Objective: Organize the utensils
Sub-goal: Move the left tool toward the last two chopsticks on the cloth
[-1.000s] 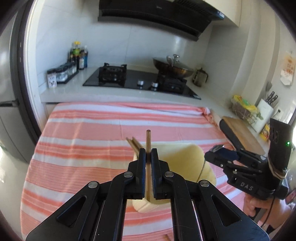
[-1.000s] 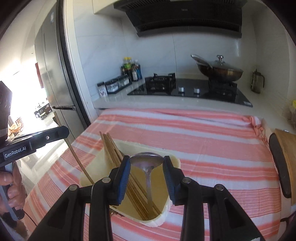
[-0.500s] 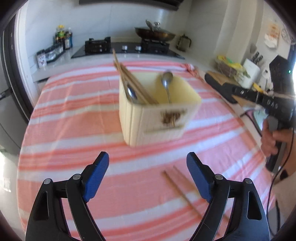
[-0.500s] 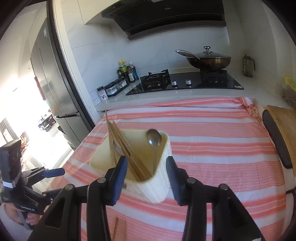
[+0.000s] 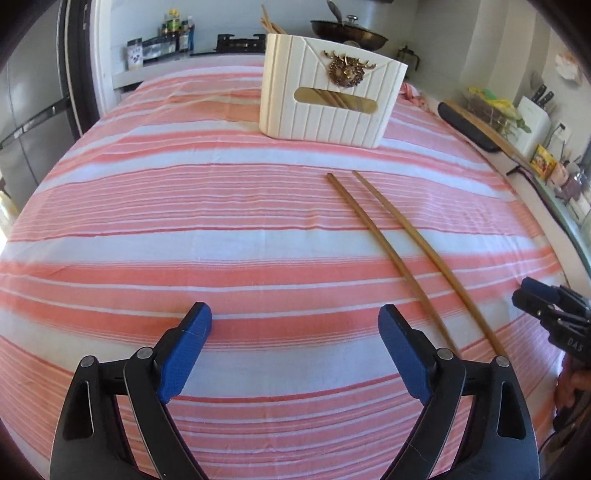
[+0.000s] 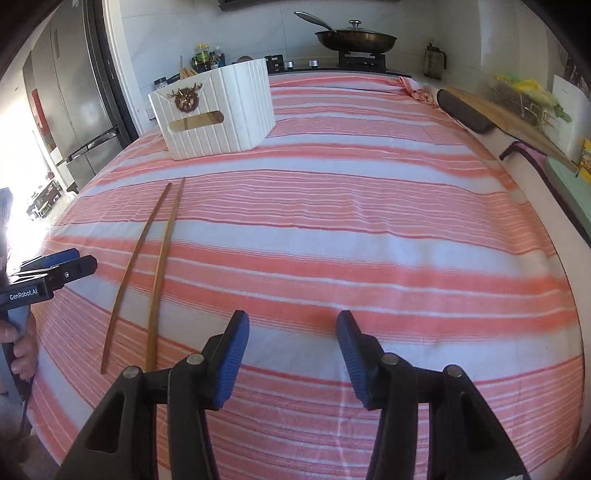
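A cream utensil holder with a gold emblem stands on the far part of the striped cloth; it also shows in the right wrist view. Chopstick tops stick out of it. Two loose wooden chopsticks lie side by side on the cloth, seen too in the right wrist view. My left gripper is open and empty, low over the near cloth, left of the chopsticks. My right gripper is open and empty, right of the chopsticks.
The table wears an orange and white striped cloth. A stove with a lidded wok and bottles sit behind. A cutting board and a knife block are at the right. A fridge stands at the left.
My left gripper let go of a chopstick over the holder and opened wide. Both grippers pulled back and dropped low over the near cloth. The holder is now far away.
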A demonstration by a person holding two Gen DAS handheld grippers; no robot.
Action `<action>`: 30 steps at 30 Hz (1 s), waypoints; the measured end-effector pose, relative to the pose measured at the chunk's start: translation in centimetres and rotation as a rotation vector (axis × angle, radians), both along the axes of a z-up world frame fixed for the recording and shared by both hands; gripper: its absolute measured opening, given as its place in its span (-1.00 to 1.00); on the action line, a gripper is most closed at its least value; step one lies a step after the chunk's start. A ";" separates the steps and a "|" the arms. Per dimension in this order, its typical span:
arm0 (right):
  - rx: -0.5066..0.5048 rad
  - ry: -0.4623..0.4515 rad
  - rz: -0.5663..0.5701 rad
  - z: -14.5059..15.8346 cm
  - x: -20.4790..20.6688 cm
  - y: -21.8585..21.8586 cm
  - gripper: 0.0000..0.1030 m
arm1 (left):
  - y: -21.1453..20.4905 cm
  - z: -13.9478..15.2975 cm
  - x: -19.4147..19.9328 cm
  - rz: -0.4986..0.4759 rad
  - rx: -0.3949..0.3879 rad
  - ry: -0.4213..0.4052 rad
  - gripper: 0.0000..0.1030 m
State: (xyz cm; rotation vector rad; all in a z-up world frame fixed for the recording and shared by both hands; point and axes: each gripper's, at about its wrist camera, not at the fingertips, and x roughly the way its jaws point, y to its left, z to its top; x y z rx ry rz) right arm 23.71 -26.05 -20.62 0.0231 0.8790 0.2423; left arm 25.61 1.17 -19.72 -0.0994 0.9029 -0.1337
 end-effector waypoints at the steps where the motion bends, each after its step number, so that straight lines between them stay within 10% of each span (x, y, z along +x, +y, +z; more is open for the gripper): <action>1: -0.001 -0.004 -0.009 0.0 -0.1 0.0 -0.02 | -0.1 0.0 0.2 0.005 0.009 0.003 0.80; 30: -0.015 -0.009 -0.016 -0.2 -0.3 0.4 0.06 | -0.6 -0.7 -0.2 0.008 0.077 0.021 0.96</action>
